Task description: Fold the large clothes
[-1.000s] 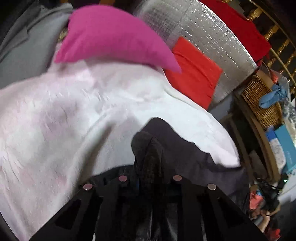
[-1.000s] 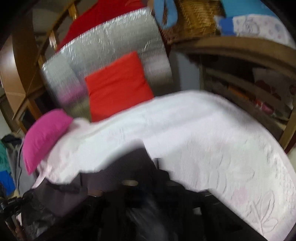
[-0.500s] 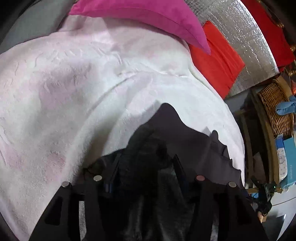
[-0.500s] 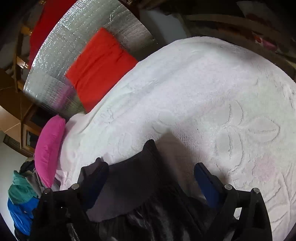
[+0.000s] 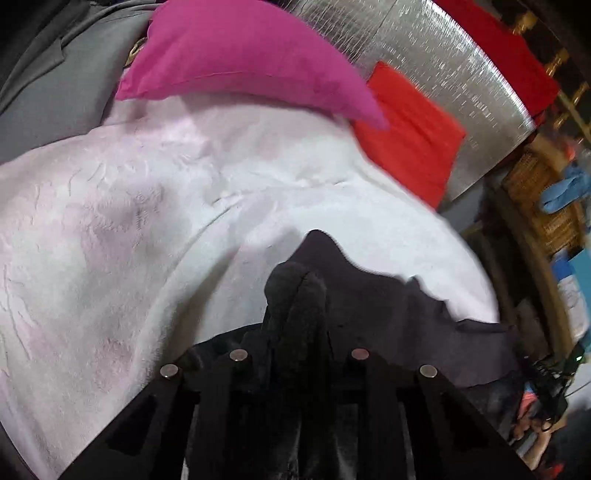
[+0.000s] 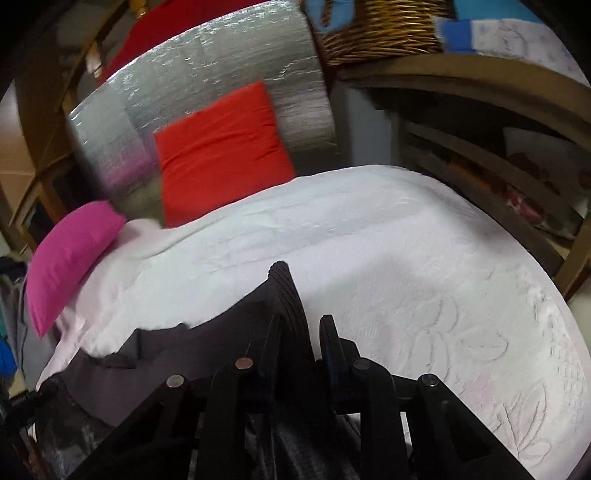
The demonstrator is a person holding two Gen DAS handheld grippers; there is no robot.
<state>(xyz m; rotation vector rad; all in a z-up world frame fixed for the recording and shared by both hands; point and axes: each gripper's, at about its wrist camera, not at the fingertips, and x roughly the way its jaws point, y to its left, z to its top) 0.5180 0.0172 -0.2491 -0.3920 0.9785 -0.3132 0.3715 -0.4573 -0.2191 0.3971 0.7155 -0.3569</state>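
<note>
Left gripper [image 5: 295, 295] fingers closing on dark garment [image 5: 388, 314].

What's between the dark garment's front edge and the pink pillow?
Only bare white embossed bedspread lies between the dark garment and the pink pillow, in both wrist views.

We count one dark garment [image 5: 388, 314], one white bedspread [image 6: 388, 240], two pillows, one pink pillow [image 5: 240, 55] and one red pillow [image 6: 221, 147], one silver foil panel [image 6: 221, 66], one wicker basket [image 6: 376, 29], and two hand-held grippers, left hand-held gripper [image 5: 295, 295] and right hand-held gripper [image 6: 303, 321].
</note>
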